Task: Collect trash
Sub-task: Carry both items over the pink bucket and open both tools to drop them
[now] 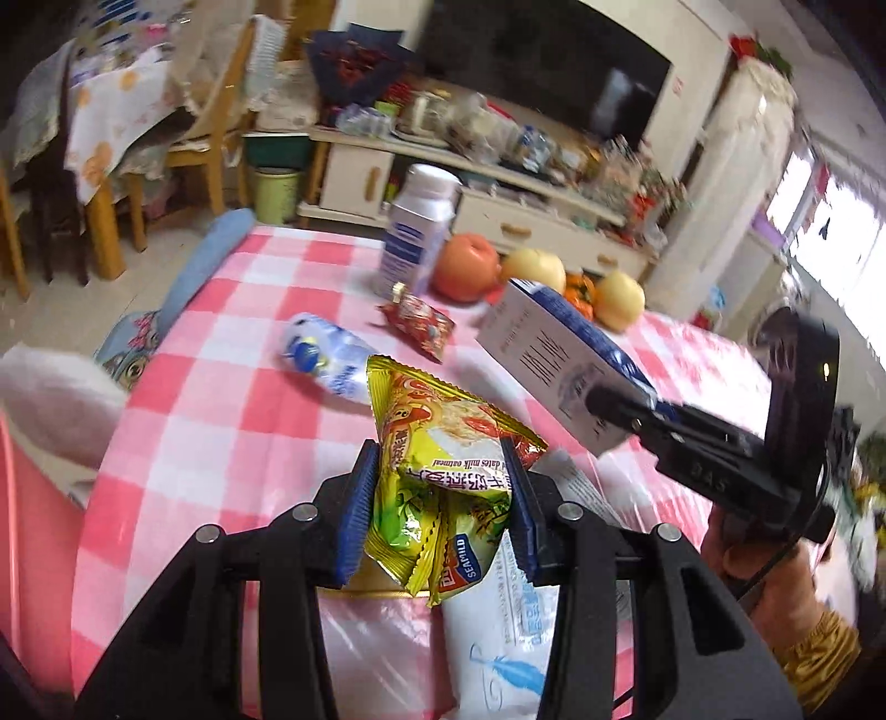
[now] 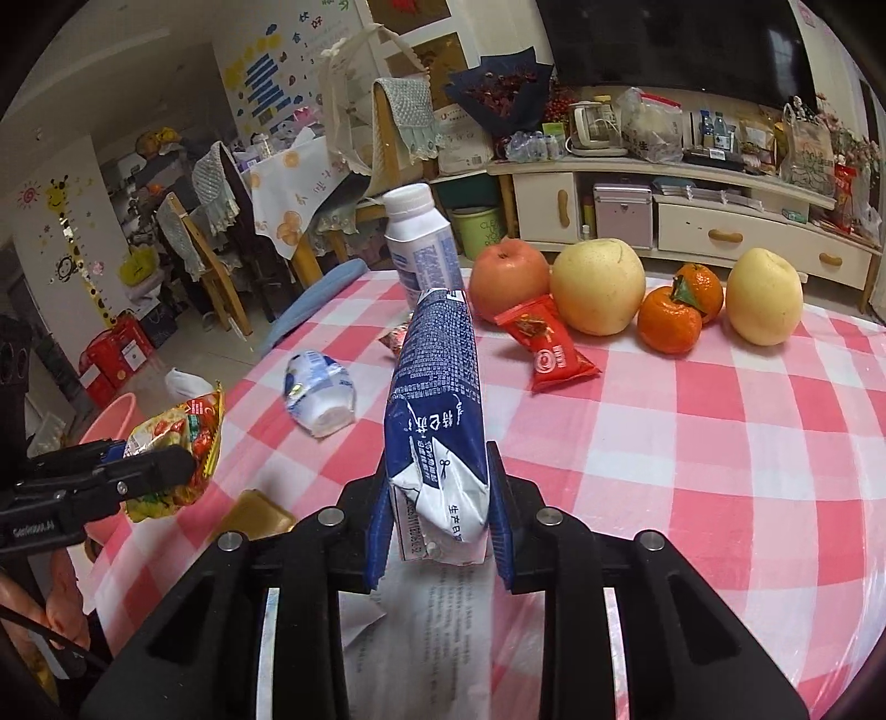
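Left wrist view: our left tongs (image 1: pixel 443 498) are pinching a yellow-green oatmeal sachet (image 1: pixel 443 443) above the checkered table (image 1: pixel 221 421). Our right tongs (image 2: pixel 437 518) clamp a flattened blue-and-white milk carton (image 2: pixel 437 387), lifted off the table, near its front edge.

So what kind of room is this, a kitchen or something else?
Most likely a home living and dining room, not a kitchen. A big television hangs over a cluttered low cabinet, wooden chairs stand by a covered dining table, and fruit and wrappers sit on a pink checked tablecloth.
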Available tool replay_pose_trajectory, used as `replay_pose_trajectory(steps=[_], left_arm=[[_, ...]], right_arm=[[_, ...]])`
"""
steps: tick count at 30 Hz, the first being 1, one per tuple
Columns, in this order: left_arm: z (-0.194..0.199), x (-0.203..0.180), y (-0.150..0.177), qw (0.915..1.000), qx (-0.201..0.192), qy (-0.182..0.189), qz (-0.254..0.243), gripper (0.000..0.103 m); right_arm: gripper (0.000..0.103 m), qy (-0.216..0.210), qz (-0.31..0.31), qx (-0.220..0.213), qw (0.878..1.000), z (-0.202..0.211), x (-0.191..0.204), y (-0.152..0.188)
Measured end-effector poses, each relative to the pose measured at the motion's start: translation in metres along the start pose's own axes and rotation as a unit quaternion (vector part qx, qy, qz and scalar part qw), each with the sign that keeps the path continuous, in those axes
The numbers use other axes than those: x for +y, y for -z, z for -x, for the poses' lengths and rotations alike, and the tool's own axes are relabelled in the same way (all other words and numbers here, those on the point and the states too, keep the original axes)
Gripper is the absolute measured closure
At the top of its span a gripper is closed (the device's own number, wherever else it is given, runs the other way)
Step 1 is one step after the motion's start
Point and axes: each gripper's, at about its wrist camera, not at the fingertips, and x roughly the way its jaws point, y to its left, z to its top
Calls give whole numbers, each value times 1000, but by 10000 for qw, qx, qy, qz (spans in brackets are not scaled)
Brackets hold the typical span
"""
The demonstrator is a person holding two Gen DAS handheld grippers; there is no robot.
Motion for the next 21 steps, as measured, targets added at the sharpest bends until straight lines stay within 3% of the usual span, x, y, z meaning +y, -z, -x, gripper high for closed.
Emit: replay_pose_trajectory(steps=[12, 21], left_arm=[[36, 45, 10, 9980, -352, -407, 320, 59], [63, 81, 5, 9930, -676, -723, 638, 59]], right_arm=[[72, -299, -63, -43, 9995, 26, 38, 8], [72, -551, 137, -34, 9984, 35, 95, 3]])
